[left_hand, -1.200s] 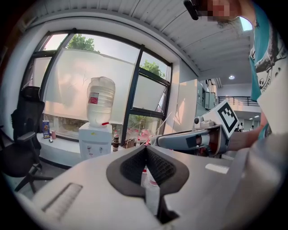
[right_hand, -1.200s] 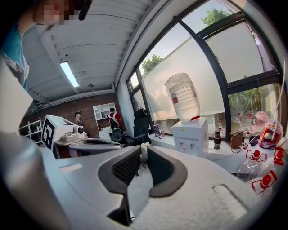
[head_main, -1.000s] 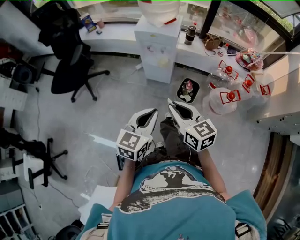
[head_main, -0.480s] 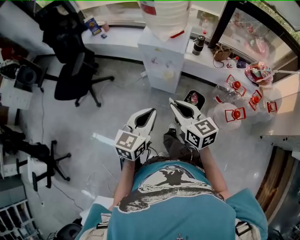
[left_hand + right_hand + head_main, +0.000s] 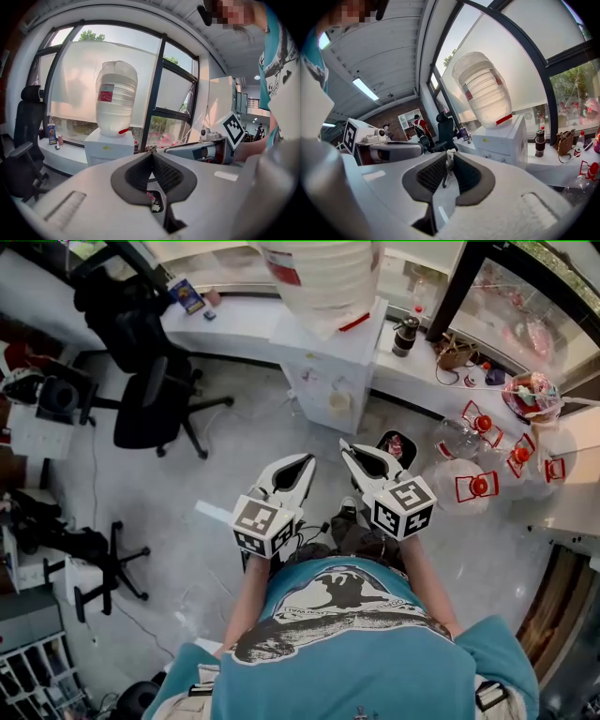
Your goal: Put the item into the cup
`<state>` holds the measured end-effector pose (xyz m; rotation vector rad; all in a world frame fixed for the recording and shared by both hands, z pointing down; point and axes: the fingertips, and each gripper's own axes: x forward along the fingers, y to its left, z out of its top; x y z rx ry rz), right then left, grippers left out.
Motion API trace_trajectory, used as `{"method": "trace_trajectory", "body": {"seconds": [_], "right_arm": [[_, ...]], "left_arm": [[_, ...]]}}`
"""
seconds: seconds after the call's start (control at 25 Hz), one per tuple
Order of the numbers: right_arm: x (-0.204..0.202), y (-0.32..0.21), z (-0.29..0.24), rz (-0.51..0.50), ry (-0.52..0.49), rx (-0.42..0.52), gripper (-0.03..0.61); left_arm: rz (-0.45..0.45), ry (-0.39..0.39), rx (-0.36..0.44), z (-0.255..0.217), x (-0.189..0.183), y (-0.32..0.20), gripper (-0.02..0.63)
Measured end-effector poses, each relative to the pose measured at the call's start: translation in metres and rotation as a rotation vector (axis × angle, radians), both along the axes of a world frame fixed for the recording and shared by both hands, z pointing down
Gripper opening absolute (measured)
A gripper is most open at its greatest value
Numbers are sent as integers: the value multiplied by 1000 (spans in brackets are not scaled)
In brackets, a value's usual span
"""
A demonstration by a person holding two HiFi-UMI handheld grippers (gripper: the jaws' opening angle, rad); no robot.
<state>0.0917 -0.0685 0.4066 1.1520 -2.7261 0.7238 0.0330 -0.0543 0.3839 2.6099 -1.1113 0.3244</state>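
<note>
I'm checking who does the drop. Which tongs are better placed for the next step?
Right. The right tongs pinch a small white item at their tips; the left tongs are shut together on nothing.

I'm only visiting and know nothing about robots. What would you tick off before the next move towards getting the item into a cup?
1. Item gripped: ok. The right gripper is shut on a small pale item.
2. Left gripper free: ok. It is shut, with nothing between its jaws.
3. Cup found: cannot tell. A dark flask stands on the white counter, but it may not be the cup.
4. Within reach of the counter: not ok. Both grippers are over the floor, short of the water dispenser.
5. Things to step around: not ok. A dark bin and red-capped bottles stand ahead to the right.
</note>
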Motion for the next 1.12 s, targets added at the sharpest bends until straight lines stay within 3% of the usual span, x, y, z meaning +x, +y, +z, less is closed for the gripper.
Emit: {"method": "trace_trajectory", "body": {"seconds": [0.68,1.12], "right_arm": [[27,-36,40,49,-58,-80,46],[23,-42,59,106,-57,-120,46]], "left_arm": [[28,-91,-33,9,25,-34,14],[79,-116,-62,20,13,-43,15]]}}
